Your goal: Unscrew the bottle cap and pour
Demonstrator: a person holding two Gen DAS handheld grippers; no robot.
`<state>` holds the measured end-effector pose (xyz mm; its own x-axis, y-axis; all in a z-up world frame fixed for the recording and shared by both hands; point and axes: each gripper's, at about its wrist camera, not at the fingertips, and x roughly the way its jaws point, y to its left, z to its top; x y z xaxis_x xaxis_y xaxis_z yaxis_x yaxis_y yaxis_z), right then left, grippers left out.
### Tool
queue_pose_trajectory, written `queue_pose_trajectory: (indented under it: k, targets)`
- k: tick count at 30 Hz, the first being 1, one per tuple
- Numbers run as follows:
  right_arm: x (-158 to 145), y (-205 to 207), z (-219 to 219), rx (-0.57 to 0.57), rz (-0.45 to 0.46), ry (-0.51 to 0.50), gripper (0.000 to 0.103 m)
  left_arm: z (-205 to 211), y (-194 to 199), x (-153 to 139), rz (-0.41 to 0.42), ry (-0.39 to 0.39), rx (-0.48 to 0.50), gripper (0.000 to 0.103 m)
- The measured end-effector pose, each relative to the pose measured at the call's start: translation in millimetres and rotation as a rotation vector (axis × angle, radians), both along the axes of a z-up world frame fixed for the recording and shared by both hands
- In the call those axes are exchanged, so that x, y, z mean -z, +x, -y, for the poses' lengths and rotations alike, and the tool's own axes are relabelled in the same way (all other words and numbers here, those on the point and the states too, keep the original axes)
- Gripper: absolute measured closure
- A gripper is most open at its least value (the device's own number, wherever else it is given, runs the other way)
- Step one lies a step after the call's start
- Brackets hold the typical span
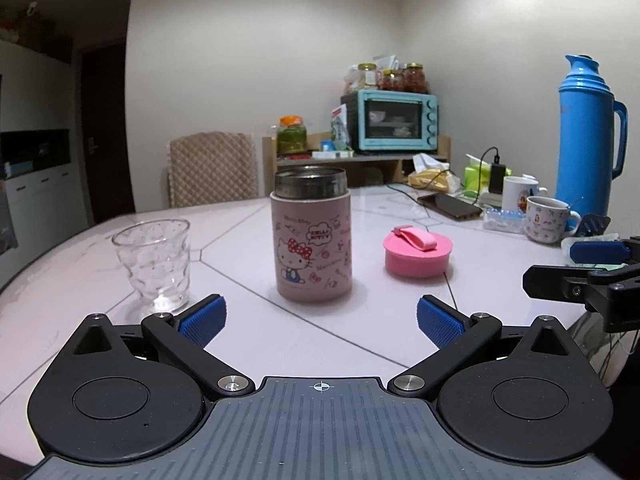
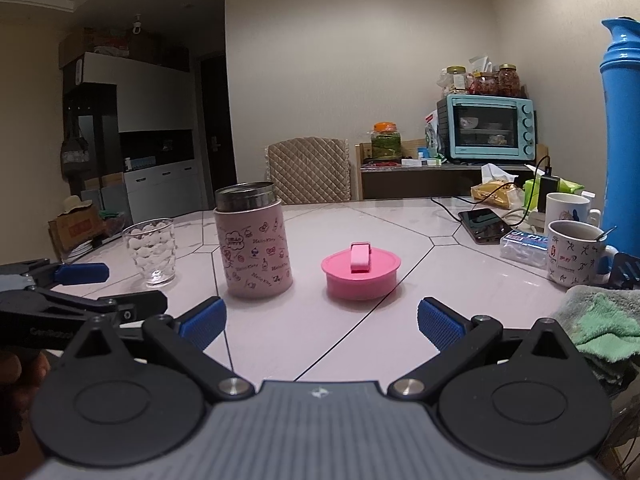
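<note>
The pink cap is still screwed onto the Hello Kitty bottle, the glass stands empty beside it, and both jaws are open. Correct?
Not quite. The pink cap is already off and lies on the table beside the Hello Kitty bottle, whose steel mouth is uncovered, as the right wrist view shows. The glass does stand empty beside it, and both sets of jaws are open.

The table [image 1: 400,332] carries the bottle [image 1: 311,236], with the glass [image 1: 154,262] left of it and the cap [image 1: 417,252], phone [image 1: 450,205] and mugs [image 1: 546,218] to its right.
</note>
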<state>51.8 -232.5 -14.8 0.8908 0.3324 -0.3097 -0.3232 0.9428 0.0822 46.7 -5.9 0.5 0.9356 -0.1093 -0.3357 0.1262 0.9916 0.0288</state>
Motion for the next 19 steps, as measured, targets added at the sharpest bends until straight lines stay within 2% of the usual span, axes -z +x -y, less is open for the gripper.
queue_pose_trajectory:
  k: [19]
  targets:
    - [5,-13,-8,-0.024,0.007,-0.005,0.000,-11,-15,7,-0.003,-0.016,-0.058,0.000]
